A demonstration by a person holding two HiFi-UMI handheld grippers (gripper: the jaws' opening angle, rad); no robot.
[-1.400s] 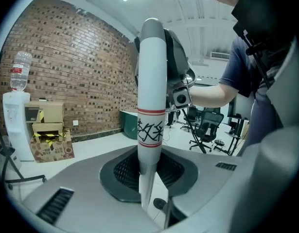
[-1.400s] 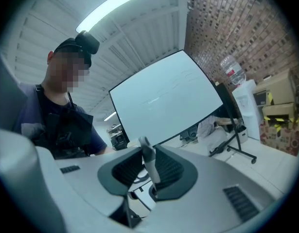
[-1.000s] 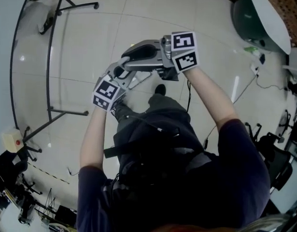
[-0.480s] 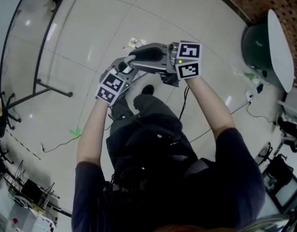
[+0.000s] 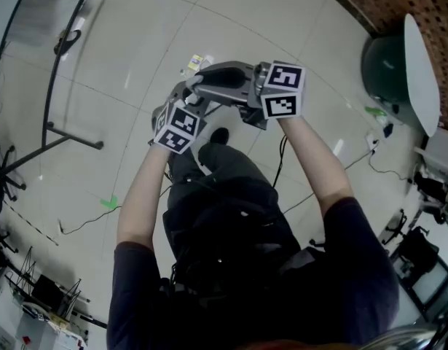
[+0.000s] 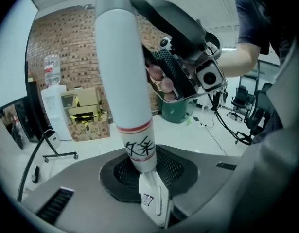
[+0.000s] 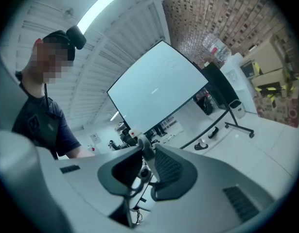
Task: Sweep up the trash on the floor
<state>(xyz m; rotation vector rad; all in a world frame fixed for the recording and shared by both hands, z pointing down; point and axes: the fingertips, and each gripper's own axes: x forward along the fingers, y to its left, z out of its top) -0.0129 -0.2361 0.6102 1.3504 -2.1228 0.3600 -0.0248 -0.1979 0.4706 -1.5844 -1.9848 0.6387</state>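
As observed from the head view, the person's left gripper [image 5: 176, 114] and right gripper [image 5: 218, 86] were held close together over a pale tiled floor [image 5: 122, 49]. Small yellow-and-white scraps of trash [image 5: 197, 63] lay on that floor just beyond the gripper tips, on the far side. A green scrap [image 5: 108, 203] lay well apart from them, to the near left.

From the left gripper view, the jaws were clenched on a white cylindrical pole [image 6: 121, 81] bearing a red band and black handwritten marks. Brown cardboard boxes [image 6: 86, 111] stood against a far red brick wall [image 6: 66, 42].

From the right gripper view, the jaws stood partway apart, grasping a slim grey rod [image 7: 145, 152] between the pads.
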